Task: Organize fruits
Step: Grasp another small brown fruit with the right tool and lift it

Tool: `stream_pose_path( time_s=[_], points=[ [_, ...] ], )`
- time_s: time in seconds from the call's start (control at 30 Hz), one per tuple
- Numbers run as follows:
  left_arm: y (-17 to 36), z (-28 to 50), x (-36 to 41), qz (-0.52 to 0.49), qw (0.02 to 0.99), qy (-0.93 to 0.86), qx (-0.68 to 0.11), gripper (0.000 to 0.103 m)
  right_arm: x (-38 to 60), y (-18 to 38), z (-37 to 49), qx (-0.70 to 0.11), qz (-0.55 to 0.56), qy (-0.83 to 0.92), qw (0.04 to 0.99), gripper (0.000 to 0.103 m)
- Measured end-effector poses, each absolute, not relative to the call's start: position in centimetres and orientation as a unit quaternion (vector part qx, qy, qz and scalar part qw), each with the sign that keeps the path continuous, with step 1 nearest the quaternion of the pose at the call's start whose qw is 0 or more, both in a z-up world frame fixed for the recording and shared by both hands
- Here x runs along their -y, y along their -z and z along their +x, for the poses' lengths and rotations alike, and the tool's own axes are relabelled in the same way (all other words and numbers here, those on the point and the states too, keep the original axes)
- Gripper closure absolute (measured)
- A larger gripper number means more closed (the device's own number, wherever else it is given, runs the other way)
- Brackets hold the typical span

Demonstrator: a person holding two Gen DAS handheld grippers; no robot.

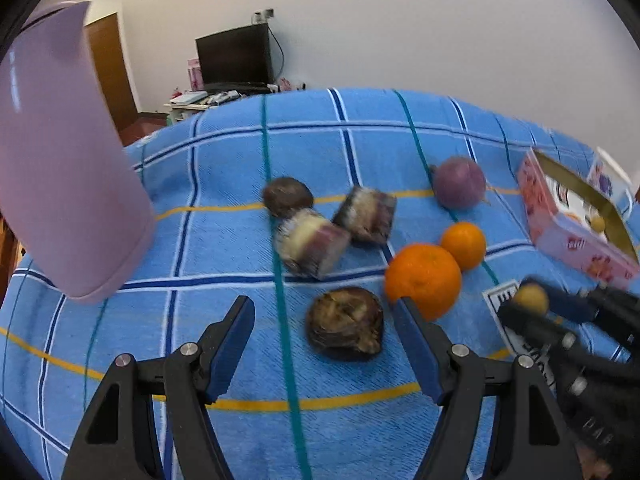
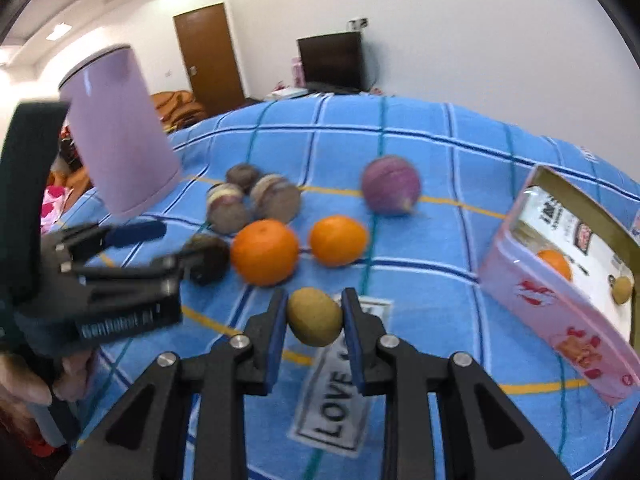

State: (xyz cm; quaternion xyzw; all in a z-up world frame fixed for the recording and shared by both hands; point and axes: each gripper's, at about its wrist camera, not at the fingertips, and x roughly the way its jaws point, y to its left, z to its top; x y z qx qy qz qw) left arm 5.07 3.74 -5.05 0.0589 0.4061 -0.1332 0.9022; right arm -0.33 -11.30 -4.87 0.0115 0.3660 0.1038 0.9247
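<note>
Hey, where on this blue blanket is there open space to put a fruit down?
Bare blanket lies between the purple fruit and the pink box, and behind the fruits toward the far edge. It is crowded around the two oranges and the dark fruit pieces beside the lilac container.

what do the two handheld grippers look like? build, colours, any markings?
Both match: the left gripper and right gripper have matte black angular linkage arms joined by silver round pivot bolts, ending in jaws faced with flat blue pads. White lettering, too blurred to read, runs along the left gripper's black body. No cables visible. A bare hand grips it.
</note>
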Motion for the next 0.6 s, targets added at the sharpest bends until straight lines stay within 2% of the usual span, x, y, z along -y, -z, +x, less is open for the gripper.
stream_pose_path(
  time_s=[0.23, 0.43, 0.6],
  points=[
    [5.5, 5.4, -3.5, 0.058, 0.899, 0.139, -0.411, 0.03, 10.6, 4.8, 0.4, -0.356, -0.001, -0.094, 0.93, 0.073],
    [6.4, 4.9, -2.4, 0.098, 0.889, 0.145, -0.423, 0.029, 11.4, 4.7, 0.1, -0.355, 0.007, -0.093, 0.93, 0.073],
    [6.4, 5.8, -3.1, 0.073, 0.893, 0.128, -0.425, 0.03, 11.3, 4.6, 0.1, -0.352, 0.007, -0.093, 0.931, 0.073]
  ],
)
